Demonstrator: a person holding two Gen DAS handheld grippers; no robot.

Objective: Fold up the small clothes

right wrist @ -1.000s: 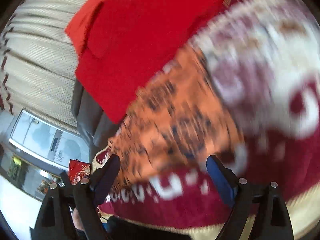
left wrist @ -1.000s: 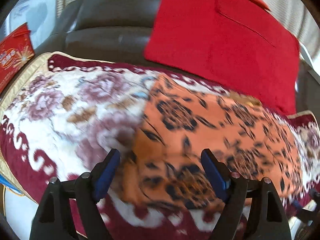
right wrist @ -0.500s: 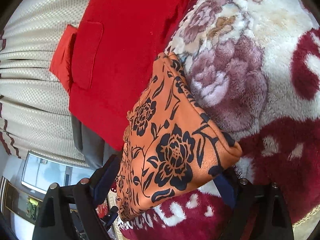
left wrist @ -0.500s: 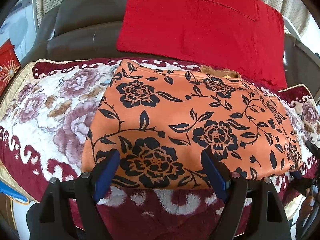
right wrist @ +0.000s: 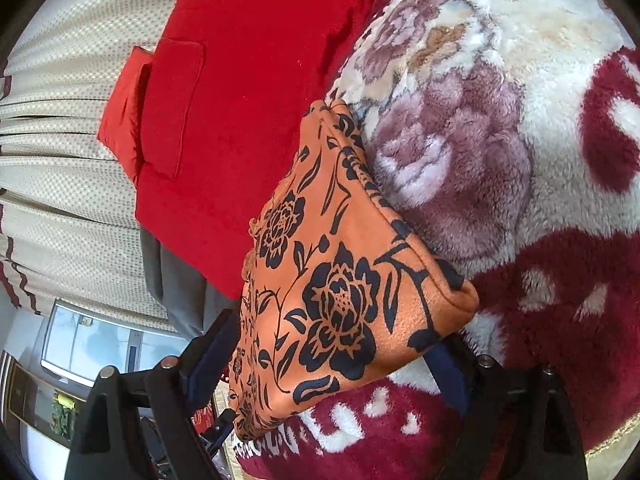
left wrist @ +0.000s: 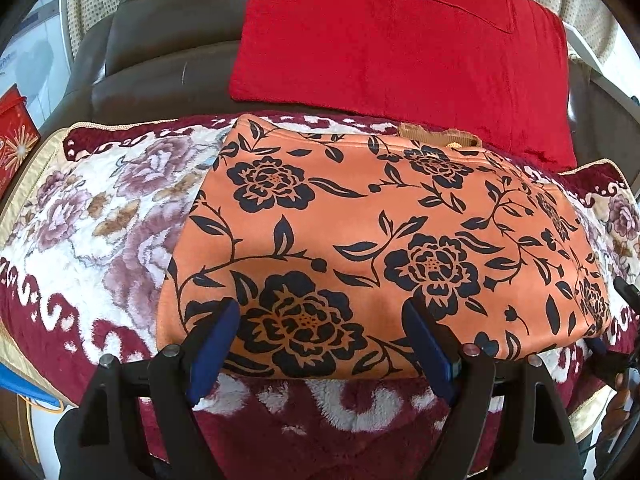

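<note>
An orange garment with black flower print (left wrist: 380, 240) lies folded flat on a floral fleece blanket (left wrist: 100, 220). My left gripper (left wrist: 320, 344) is open at the garment's near edge, its blue fingers straddling the hem without pinching it. In the right wrist view the same garment (right wrist: 332, 280) is seen from its right end. My right gripper (right wrist: 332, 360) is open, with the garment's corner lying between its fingers; the right finger is partly hidden under the cloth.
A red cushion (left wrist: 400, 36) leans on the dark leather sofa back (left wrist: 160, 60) behind the garment. A red box (left wrist: 14, 136) stands at the far left. Beige curtains (right wrist: 60, 100) and a window (right wrist: 88, 344) show in the right wrist view.
Both views were blurred with motion a second ago and are now steady. The garment has settled flat on the blanket, and both grippers stay open at its near edge and right corner.
</note>
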